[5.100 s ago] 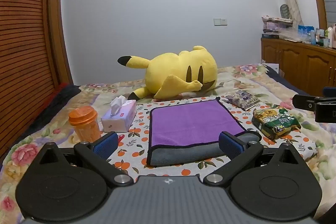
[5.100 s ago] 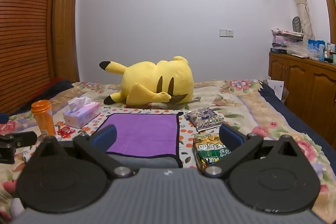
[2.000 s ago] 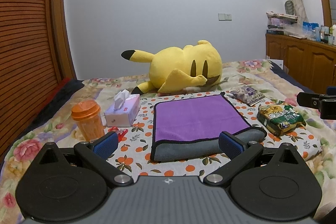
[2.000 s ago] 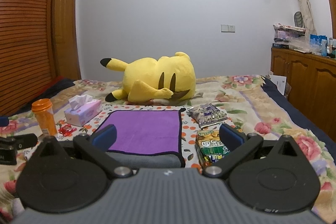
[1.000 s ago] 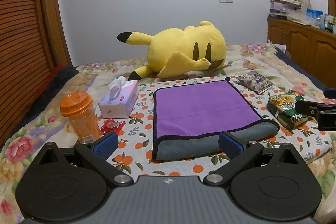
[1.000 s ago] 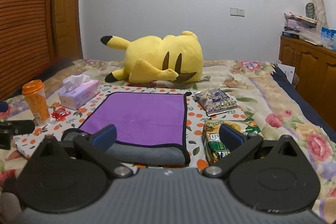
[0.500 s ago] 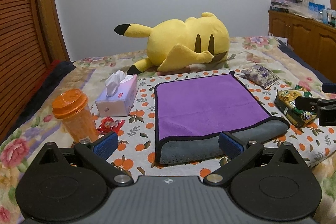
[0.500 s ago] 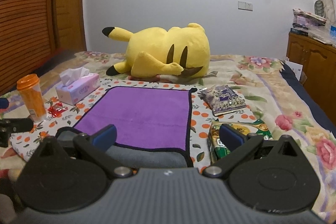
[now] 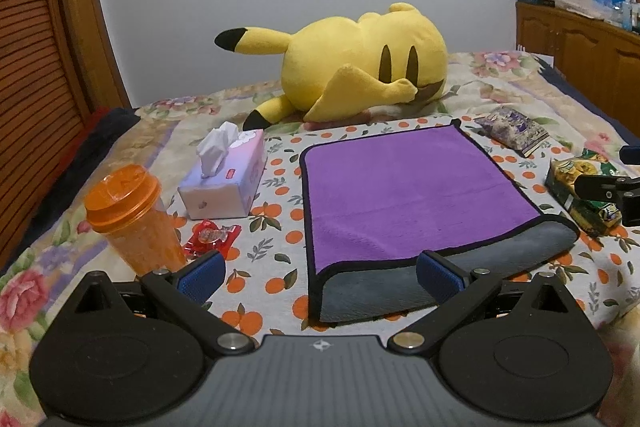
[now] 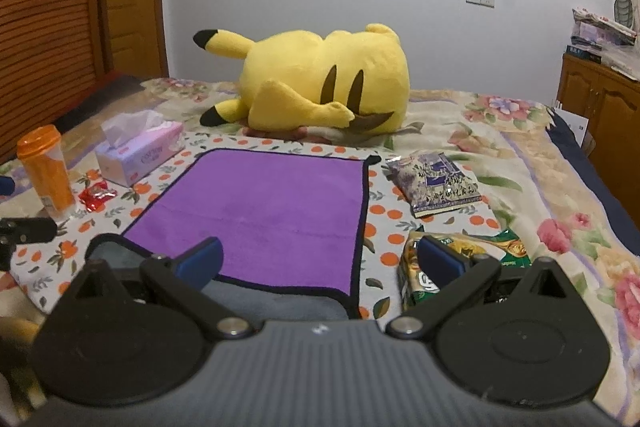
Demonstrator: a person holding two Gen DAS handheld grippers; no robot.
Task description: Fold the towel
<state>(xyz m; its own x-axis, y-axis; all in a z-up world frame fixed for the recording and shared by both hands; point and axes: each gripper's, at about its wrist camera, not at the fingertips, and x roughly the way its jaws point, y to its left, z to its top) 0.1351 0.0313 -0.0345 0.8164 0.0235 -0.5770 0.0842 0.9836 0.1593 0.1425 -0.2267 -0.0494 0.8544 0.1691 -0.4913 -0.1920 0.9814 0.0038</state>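
Observation:
A purple towel (image 9: 404, 187) with a black edge lies flat on the orange-print cloth (image 9: 280, 267) on the bed. Its near edge is turned over and shows the grey underside (image 9: 440, 275). It also shows in the right wrist view (image 10: 272, 215). My left gripper (image 9: 320, 273) is open, just above the near left corner of the towel. My right gripper (image 10: 320, 257) is open, above the near right corner. Each gripper's tip shows at the edge of the other's view. Neither holds anything.
A yellow plush toy (image 9: 360, 67) lies behind the towel. A tissue box (image 9: 224, 179), an orange cup (image 9: 132, 215) and a red candy wrapper (image 9: 210, 237) sit to the left. A purple snack bag (image 10: 436, 183) and a green snack bag (image 10: 464, 259) sit to the right.
Both grippers have moved forward and lower toward the towel's near edge. Both stay open. The towel has not moved.

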